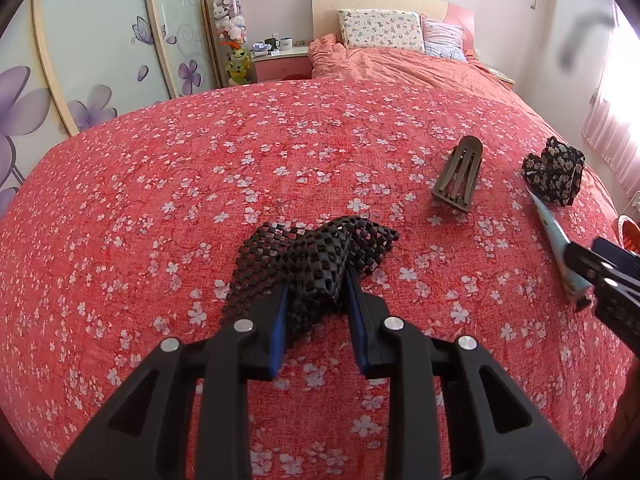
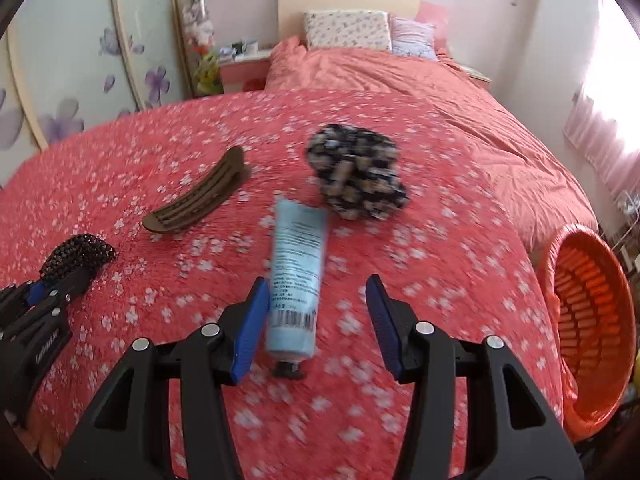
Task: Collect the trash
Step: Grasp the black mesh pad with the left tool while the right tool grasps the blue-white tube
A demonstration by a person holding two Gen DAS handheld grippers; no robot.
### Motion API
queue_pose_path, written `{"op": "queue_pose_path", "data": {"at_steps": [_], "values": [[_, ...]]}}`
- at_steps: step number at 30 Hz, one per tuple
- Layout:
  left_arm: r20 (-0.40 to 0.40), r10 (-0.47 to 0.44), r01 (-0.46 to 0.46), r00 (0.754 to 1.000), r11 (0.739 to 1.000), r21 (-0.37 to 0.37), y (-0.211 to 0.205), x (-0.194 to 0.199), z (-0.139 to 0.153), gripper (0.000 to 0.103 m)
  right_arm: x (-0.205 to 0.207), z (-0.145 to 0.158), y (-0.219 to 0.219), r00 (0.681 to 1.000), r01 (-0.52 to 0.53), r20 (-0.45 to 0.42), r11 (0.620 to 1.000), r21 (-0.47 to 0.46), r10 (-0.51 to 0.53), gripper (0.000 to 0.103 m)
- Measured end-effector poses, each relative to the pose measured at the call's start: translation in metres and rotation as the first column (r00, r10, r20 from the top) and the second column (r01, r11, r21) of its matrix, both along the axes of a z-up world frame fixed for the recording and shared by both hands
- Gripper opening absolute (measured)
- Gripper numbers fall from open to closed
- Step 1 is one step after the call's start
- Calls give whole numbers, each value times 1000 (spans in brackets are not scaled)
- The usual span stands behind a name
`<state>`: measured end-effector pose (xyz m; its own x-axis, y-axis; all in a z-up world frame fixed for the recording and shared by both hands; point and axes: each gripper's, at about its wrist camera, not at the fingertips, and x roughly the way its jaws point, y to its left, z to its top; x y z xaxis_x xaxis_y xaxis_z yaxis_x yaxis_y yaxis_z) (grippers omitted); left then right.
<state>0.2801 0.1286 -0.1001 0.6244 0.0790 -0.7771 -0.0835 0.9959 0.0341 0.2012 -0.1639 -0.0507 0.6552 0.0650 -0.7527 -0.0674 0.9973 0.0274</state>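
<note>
My left gripper (image 1: 316, 284) is shut on a crumpled black mesh mat (image 1: 320, 252) that lies on the red flowered bedspread (image 1: 180, 200); the mat also shows in the right wrist view (image 2: 76, 252). My right gripper (image 2: 318, 292) is open around a light blue tube (image 2: 296, 280) with a black cap, its left finger beside the tube. The tube also shows in the left wrist view (image 1: 554, 236). A brown slatted hair clip (image 1: 460, 176) (image 2: 200, 200) and a dark flowered scrunchie (image 1: 554, 170) (image 2: 356, 172) lie further up the bed.
An orange slatted basket (image 2: 588, 320) stands off the bed's right edge. Pillows (image 1: 382, 30) and a rumpled orange quilt (image 1: 400, 64) are at the headboard. A pink nightstand (image 1: 280, 62) and a flowered wardrobe (image 1: 80, 60) are on the left.
</note>
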Motion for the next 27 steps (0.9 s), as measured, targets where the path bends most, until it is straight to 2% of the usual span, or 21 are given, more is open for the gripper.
{"op": "queue_pose_path", "data": {"at_steps": [7, 9, 13, 16, 18, 23, 27], "values": [[0, 0, 0, 1000, 1000, 2, 0, 0, 0, 28, 4, -8, -22, 999, -16, -38, 988, 155, 22, 49], [0, 0, 0, 1000, 1000, 0, 0, 0, 0, 28, 4, -11, -20, 998, -32, -43, 984, 176, 41, 47], [0, 1, -1, 1000, 1000, 3, 0, 0, 0, 28, 3, -15, -7, 995, -80, -48, 984, 161, 89, 41], [0, 1, -1, 1000, 1000, 1, 0, 0, 0, 28, 0, -16, 1, 994, -98, -37, 989, 111, 102, 28], [0, 1, -1, 1000, 1000, 0, 0, 0, 0, 28, -2, -15, 0, 994, -102, -33, 990, 101, 106, 27], [0, 1, -1, 1000, 1000, 1, -1, 0, 0, 28, -2, -16, -27, 1000, -17, -25, 997, 71, 19, 27], [0, 1, -1, 1000, 1000, -8, 0, -1, 0, 28, -1, -18, -34, 1000, 9, -17, 999, 46, -8, 28]]}}
